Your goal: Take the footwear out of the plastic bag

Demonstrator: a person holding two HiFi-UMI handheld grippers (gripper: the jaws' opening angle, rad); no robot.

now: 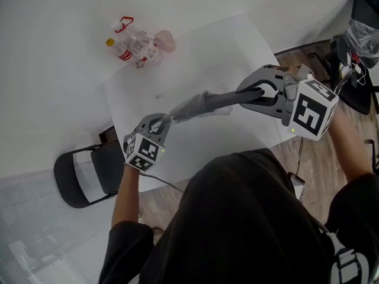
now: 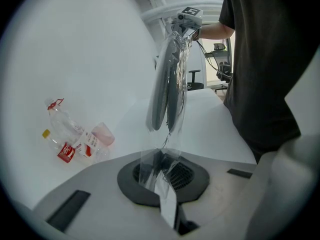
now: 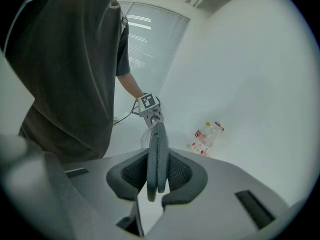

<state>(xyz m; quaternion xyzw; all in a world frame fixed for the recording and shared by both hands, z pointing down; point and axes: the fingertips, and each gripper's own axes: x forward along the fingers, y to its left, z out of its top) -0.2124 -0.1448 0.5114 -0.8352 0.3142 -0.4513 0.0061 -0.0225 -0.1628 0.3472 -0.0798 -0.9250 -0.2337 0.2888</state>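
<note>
A person in a dark shirt leans over the white tabletop; above its near edge the right hand-held gripper clamps dark footwear, the left hand-held gripper pinched shut on its clear plastic bag.

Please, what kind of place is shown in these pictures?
Probably an office or a workroom, not a home: a plain white rectangular table, a black folding chair beside it, and a window with pale horizontal blinds.
</note>
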